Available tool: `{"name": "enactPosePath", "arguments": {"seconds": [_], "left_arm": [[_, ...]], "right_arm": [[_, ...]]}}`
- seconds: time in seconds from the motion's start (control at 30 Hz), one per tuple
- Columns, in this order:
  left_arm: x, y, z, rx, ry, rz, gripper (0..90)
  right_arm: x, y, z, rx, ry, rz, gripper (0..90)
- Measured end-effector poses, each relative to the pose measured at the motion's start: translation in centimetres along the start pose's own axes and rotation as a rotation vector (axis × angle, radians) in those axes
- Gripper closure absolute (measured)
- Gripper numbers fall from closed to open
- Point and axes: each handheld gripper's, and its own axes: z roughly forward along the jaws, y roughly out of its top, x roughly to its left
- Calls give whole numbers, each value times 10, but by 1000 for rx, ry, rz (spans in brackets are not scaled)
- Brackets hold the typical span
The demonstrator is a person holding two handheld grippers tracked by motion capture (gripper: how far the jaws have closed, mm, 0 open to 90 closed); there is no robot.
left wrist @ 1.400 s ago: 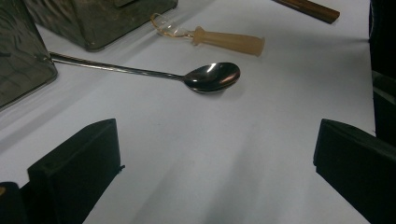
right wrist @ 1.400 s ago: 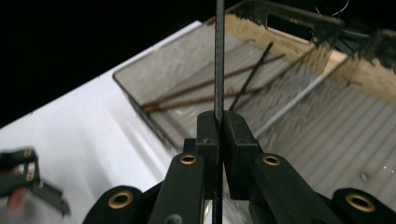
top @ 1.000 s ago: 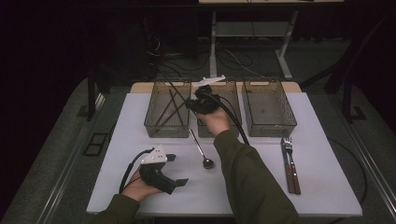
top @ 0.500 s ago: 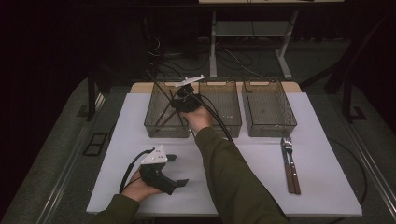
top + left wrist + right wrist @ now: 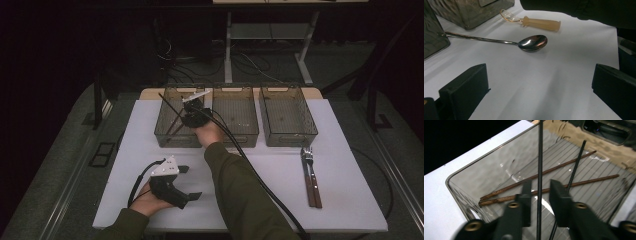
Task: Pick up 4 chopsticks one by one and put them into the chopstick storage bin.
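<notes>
My right gripper (image 5: 191, 111) hangs over the left clear bin (image 5: 172, 140). A black chopstick (image 5: 540, 157) runs lengthwise between its jaws, which stand narrowly apart with a gap showing on each side of the stick. In the high view the black chopstick (image 5: 169, 102) slants up past the bin's back left rim. On the floor of this bin (image 5: 461, 182) lie two brown chopsticks (image 5: 554, 168) and another black chopstick (image 5: 576, 162). My left gripper (image 5: 186, 183) rests low on the white table, open and holding nothing. Ahead of this left gripper (image 5: 539, 87) lies a steel spoon (image 5: 532, 43).
A middle bin (image 5: 240, 139) and a right bin (image 5: 290, 139) stand beside the left one. Brown-handled cutlery (image 5: 311, 176) lies at the right of the table. A beige-handled utensil (image 5: 541, 23) lies beyond the spoon. The right forearm (image 5: 235, 185) crosses the table's middle.
My right gripper has moved left from over the middle bin to over the left bin, with the black chopstick. The left gripper has stayed in place.
</notes>
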Motion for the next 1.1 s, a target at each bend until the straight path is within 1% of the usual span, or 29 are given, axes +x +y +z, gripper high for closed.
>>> {"name": "enactPosePath", "arguments": {"seconds": [0.1,0.23,0.37,0.47,0.5,0.6,0.63,0.7,0.8,1.03,1.1], "left_arm": [[1,0,0,1,2,6,0],[1,0,0,2,4,6,0],[1,0,0,4,4,7,0],[0,0,0,5,3,5,0],[0,0,0,5,4,4,0],[1,0,0,8,7,8,0],[0,0,0,7,6,2,0],[1,0,0,4,8,4,0],[2,0,0,8,10,6,0],[1,0,1,14,15,3,0],[1,-1,1,12,14,-6,0]], "right_arm": [[0,0,-5,-13,-3,-20,618],[-3,1,-14,-27,12,-25,562],[-8,-2,-26,-41,34,-13,503],[-12,-6,-35,-40,45,-9,456],[-14,-8,-38,-38,62,-2,444],[-19,-12,-50,-34,78,6,405],[-21,-14,-54,-33,83,4,402],[-23,-19,-62,-38,80,-2,387],[-26,-25,-74,-39,95,-7,369],[-32,-42,-99,-52,124,-11,360],[-34,-47,-105,-55,132,-13,358]]}}
